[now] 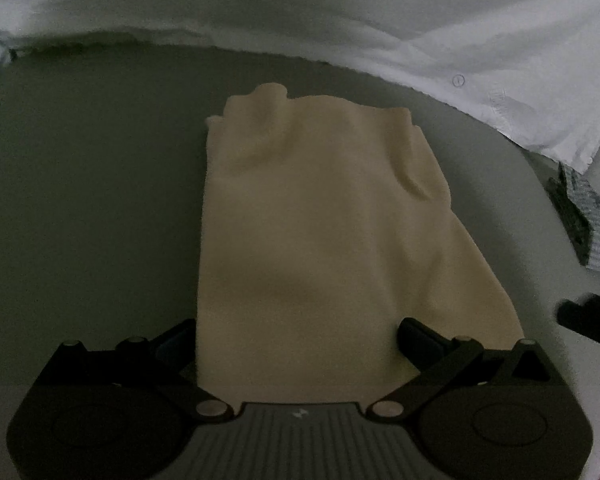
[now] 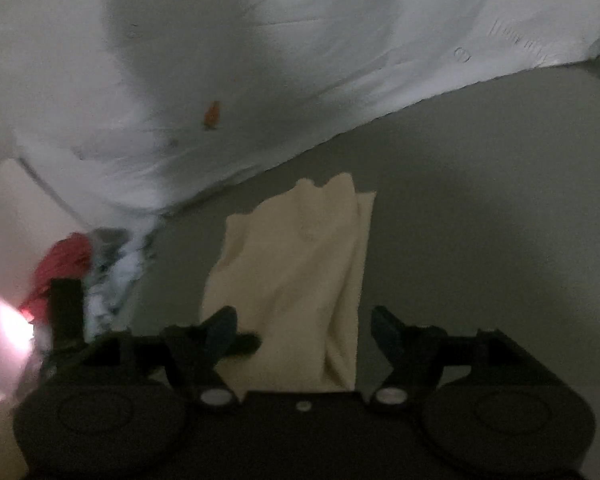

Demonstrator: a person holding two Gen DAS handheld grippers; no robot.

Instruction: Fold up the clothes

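Note:
A cream garment (image 1: 320,232) lies folded into a long narrow strip on the grey surface (image 1: 92,200). It also shows in the right wrist view (image 2: 300,280). My left gripper (image 1: 296,336) is open, its fingers spread on both sides of the strip's near end, which runs between them. My right gripper (image 2: 304,328) is open over the strip's near end, with its left finger above the cloth and its right finger beside the strip's right edge. Neither grips the cloth. Part of the right gripper shows at the right edge of the left wrist view (image 1: 588,320).
A white sheet (image 1: 380,20) with printed marks covers the far side, also in the right wrist view (image 2: 260,60). A grey patterned cloth (image 1: 588,220) lies at the right. A red garment (image 2: 64,264) and a patterned one (image 2: 116,276) are piled at the left.

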